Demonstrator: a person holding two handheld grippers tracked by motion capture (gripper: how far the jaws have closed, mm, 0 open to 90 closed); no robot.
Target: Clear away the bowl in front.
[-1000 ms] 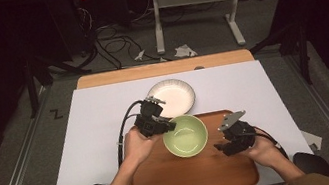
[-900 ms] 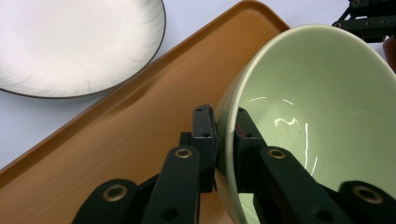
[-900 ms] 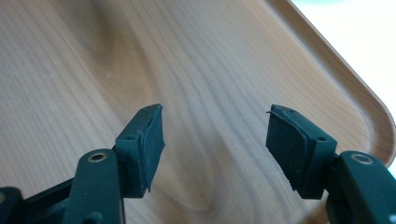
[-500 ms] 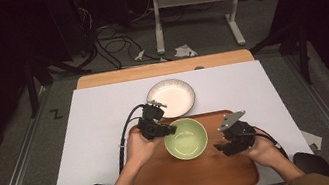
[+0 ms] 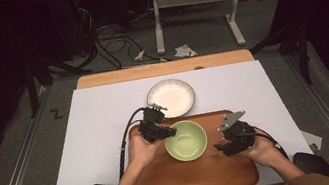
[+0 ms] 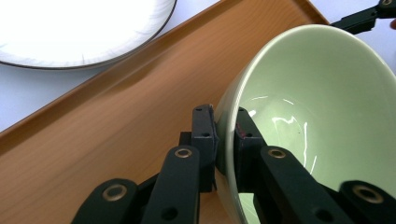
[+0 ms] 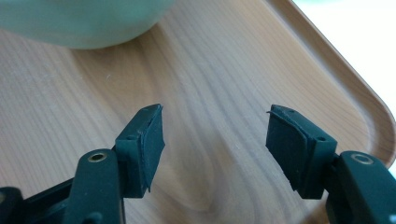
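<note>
One pale green ceramic bowl (image 5: 185,140), pinched at its rim by the left hand-held gripper (image 6: 224,140), is now lowered further onto the brown wooden tray (image 5: 162,184), so release seems near, while the right hand-held gripper (image 7: 215,140) is held spread.

Honestly, you won't find much to read here. The one sign-like thing is a dark mark shaped like a "Z" on the grey floor (image 5: 56,114), just left of the worktop (image 5: 102,128) in the high view; it could be tape or a scuff, can't tell which. The green bowl (image 5: 186,140), the white plate (image 5: 171,96) and the wooden tray (image 5: 202,177) carry no lettering, brand or number you could make out. The scraps of paper on the floor behind the worktop are too small to read.
</note>
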